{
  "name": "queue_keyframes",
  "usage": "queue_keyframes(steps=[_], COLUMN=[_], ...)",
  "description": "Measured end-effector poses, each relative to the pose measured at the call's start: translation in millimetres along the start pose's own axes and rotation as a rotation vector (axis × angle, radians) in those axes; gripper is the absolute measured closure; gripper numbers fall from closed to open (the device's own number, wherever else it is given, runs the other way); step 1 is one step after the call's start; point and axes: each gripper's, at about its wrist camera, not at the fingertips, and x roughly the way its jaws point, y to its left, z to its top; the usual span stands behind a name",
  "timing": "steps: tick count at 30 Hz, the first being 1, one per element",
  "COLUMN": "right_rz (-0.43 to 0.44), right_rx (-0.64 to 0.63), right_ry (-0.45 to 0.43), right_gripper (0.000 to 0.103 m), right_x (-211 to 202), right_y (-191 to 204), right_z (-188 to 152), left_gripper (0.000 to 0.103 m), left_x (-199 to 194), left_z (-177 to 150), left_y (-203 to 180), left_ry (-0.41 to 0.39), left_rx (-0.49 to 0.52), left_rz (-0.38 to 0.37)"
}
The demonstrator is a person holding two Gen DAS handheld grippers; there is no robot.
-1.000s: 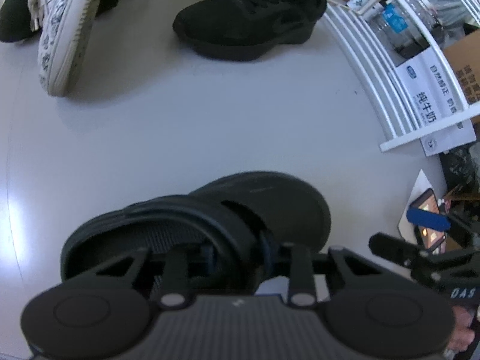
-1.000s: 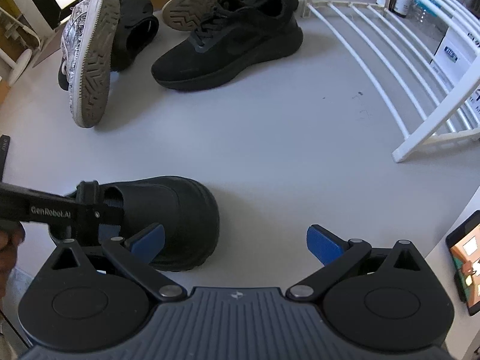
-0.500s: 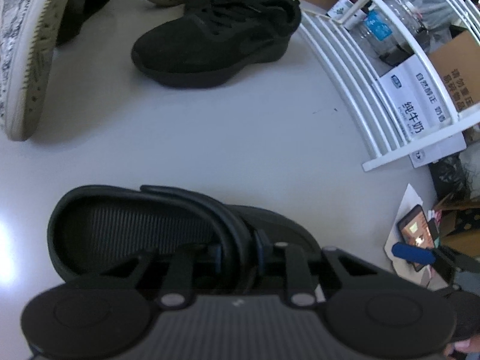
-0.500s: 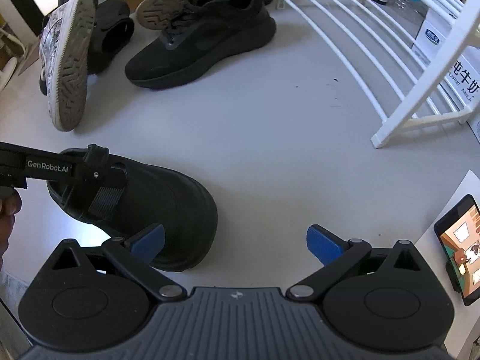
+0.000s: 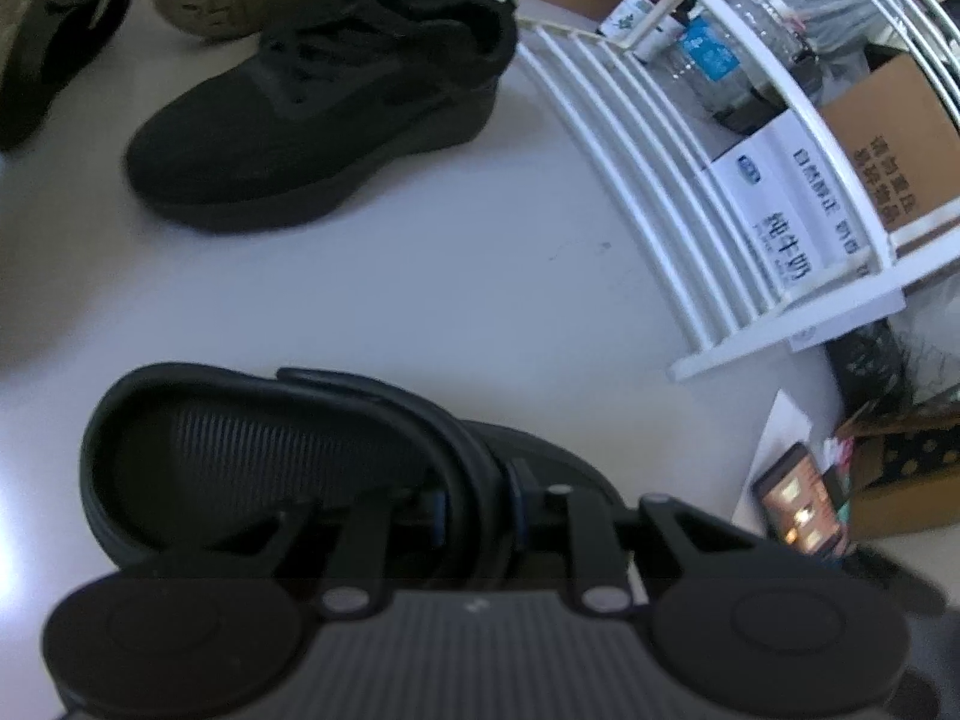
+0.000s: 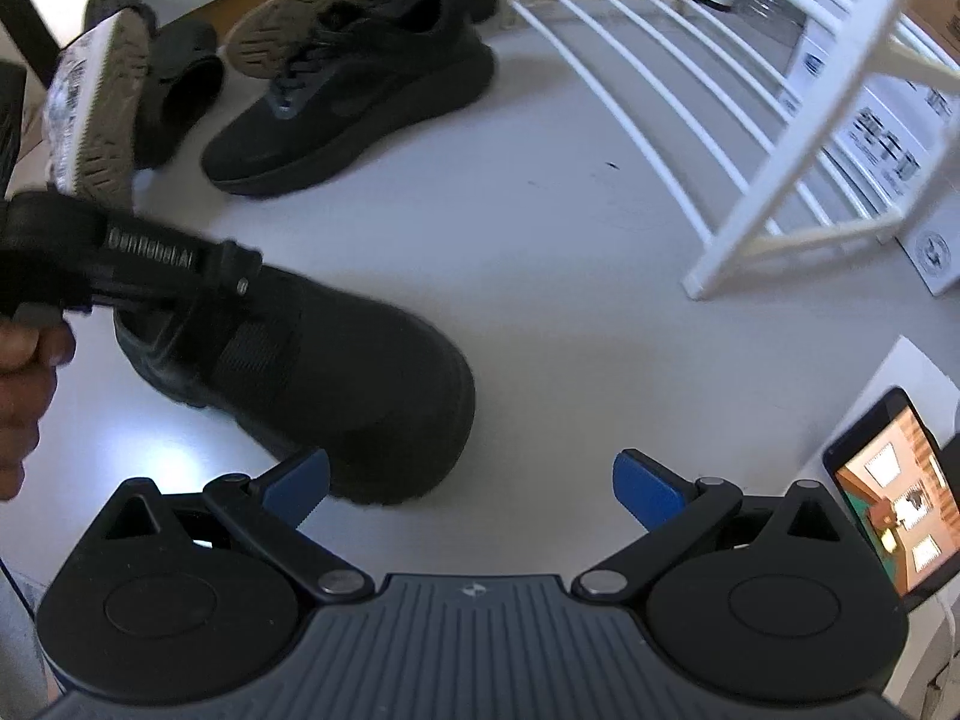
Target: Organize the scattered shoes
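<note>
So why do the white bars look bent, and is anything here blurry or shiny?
Left wrist view: the fisheye lens bows the white rack bars; the black sneaker is softly blurred; glare whitens the floor at the left edge. Right wrist view: the left gripper is smeared, the phone screen glows.

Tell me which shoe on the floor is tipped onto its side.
The white patterned sneaker at far left: its tread faces sideways, unlike the upright black laced sneaker and the black strapped shoe.

Pale floor [image 6: 540, 312] carries black sneaker [image 6: 360, 102], white rack [image 6: 690, 108], phone [image 6: 888, 492].
</note>
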Motion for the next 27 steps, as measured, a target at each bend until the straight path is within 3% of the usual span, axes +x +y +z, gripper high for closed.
queue_keyframes(steps=[8,10,13,22,27], right_rz=[-0.034,-0.039,-0.045,-0.003,0.035], right_rx=[0.005,-0.001,-0.013,-0.077,-0.129], right_ry=[-0.014,-0.021,-0.037,-0.067,-0.107], right_gripper=[0.0,0.0,0.0,0.0,0.0], right_x=[1.2,1.0,0.8,-0.3,-5.6], right_y=[-15.7,-17.6,-19.6,-21.7,-19.0], right_z=[0.8,2.0,4.4,15.5,21.1], left_gripper=[0.085,0.063,0.031,0.028,0.027], left_x=[38.9,44.5,30.0,0.2,-37.1], left_z=[17.3,17.2,18.2,27.0,20.0], left_y=[-32.8,-42.4,-43.6,-36.5,-20.7], left_ry=[-0.001,0.008,-0.04,-0.071,-0.083], left_rx=[0.028,0.05,0.082,0.148,0.172], left_rz=[-0.071,-0.069,-0.071,-0.029,0.002])
